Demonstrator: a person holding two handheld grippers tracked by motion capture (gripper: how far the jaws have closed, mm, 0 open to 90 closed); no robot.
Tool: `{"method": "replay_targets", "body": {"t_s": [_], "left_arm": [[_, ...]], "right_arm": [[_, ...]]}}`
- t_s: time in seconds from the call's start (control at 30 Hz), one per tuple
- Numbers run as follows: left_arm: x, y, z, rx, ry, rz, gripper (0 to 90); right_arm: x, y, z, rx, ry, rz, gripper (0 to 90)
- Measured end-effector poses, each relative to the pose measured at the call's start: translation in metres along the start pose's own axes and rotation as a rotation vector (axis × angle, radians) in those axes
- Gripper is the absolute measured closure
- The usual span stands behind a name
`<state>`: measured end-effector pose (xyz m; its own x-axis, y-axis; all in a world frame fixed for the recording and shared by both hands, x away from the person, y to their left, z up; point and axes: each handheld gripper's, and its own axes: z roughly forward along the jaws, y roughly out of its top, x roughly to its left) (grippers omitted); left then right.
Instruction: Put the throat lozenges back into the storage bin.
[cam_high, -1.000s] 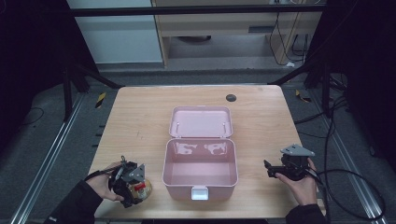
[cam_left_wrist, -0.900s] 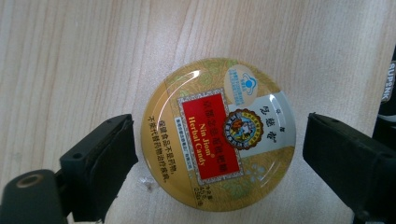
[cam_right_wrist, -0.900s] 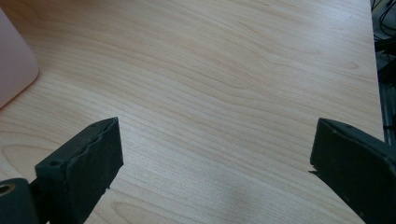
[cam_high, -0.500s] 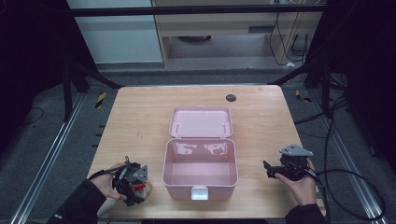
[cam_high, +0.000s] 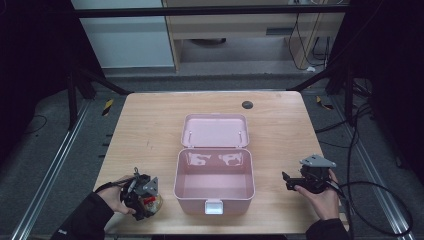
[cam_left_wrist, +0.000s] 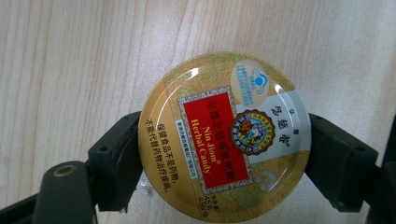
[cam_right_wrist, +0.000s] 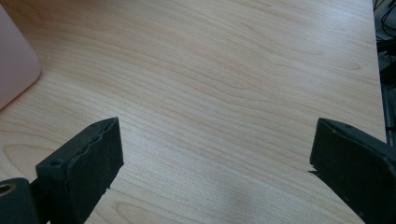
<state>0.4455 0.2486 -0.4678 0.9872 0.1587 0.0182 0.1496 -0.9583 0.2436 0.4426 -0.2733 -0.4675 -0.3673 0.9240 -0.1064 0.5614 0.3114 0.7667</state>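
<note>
We see the light wooden table (cam_high: 150, 125) with an open pink plastic box (cam_high: 214, 186) at centre. At 3 o'clock of it, right gripper (cam_high: 289, 181), jaws wide apart over bare wood. At 9 o'clock, left gripper (cam_high: 147, 200) clamped on round gold candy tin (cam_left_wrist: 224, 137) (red label up).

From above we looked forward and down on the table (cam_high: 150, 125); our gripper views sat close over its wood.
</note>
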Motion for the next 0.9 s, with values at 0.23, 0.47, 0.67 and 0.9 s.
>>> {"method": "replay_targets", "body": {"t_s": [0.23, 0.47, 0.67, 0.9], "left_arm": [[-0.001, 0.001, -0.023, -0.047, 0.013, -0.010, 19.4], [-0.002, 0.005, -0.046, -0.065, 0.031, -0.013, 19.4], [-0.002, 0.011, -0.071, -0.081, 0.052, -0.008, 19.4], [-0.003, 0.021, -0.099, -0.108, 0.085, -0.007, 19.5]], "right_arm": [[0.001, 0.000, 0.001, 0.001, 0.002, -0.001, 3.0], [0.002, 0.000, 0.001, 0.007, 0.001, -0.004, 3.1], [0.002, 0.000, 0.002, 0.005, 0.002, -0.005, 3.2], [0.002, -0.001, 0.002, 0.002, 0.005, -0.006, 3.2]]}}
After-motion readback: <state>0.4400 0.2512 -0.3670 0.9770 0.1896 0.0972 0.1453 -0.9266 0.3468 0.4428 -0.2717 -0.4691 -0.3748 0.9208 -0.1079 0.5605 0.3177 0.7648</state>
